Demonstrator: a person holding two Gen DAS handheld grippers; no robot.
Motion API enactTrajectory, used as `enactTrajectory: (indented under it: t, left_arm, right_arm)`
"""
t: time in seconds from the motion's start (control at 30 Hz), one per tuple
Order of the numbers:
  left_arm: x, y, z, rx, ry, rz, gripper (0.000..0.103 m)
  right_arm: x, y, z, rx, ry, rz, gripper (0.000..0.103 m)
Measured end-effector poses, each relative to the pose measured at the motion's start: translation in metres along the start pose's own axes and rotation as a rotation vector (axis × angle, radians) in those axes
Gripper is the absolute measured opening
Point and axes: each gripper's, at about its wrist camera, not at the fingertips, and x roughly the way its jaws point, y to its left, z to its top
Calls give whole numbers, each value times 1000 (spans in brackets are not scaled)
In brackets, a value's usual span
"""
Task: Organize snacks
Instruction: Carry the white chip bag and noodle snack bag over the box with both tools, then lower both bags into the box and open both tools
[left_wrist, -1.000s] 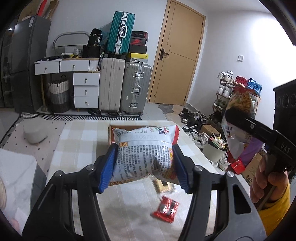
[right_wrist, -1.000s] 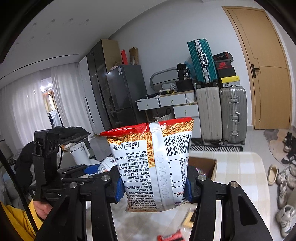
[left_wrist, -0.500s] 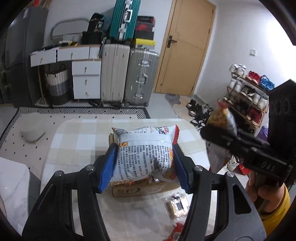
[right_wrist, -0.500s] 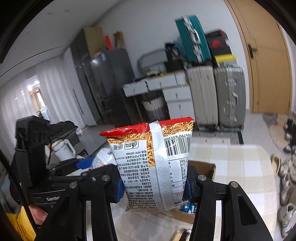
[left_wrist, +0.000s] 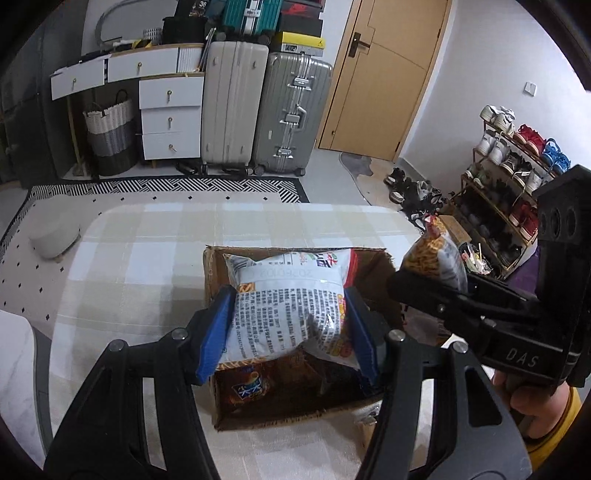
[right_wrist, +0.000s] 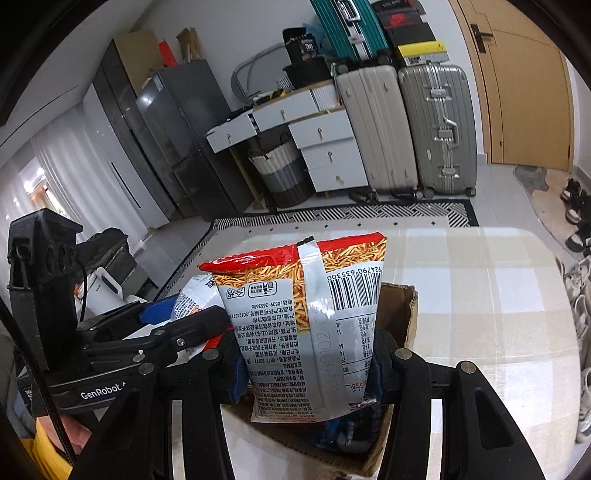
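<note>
My left gripper (left_wrist: 288, 332) is shut on a white and red snack bag (left_wrist: 288, 302) and holds it over the open cardboard box (left_wrist: 214, 266) on the checked tablecloth. A brown snack pack (left_wrist: 251, 384) lies inside the box. My right gripper (right_wrist: 306, 369) is shut on an orange and red noodle-snack bag (right_wrist: 310, 314), held upright over the same box (right_wrist: 402, 314). In the left wrist view the right gripper (left_wrist: 424, 284) and its bag (left_wrist: 432, 254) hang at the box's right edge. In the right wrist view the left gripper (right_wrist: 177, 317) sits to the left.
The table (left_wrist: 129, 258) has a checked cloth. A blue packet (right_wrist: 332, 432) lies in the box. Suitcases (left_wrist: 266, 110) and white drawers (left_wrist: 170, 110) stand by the far wall. A shoe rack (left_wrist: 517, 166) is at the right. A grey round cushion (left_wrist: 55, 240) lies left of the table.
Both grippers have moved forward and down with their bags, from above the table to over the open box. The loose packets on the table have dropped out of view.
</note>
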Motion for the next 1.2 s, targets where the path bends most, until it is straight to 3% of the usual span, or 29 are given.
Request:
enactTrajectory:
  t: [0.63, 0.93, 1.2]
  left_arm:
    - [75, 16, -2, -14, 51, 1, 57]
    - [74, 17, -5, -7, 42, 5, 65]
    - [40, 17, -13, -15, 13, 7, 66]
  right_arm:
    - [28, -15, -15, 2, 35, -22, 50]
    - [26, -10, -14, -9, 20, -27, 53]
    - [24, -8, -14, -7, 23, -41, 54]
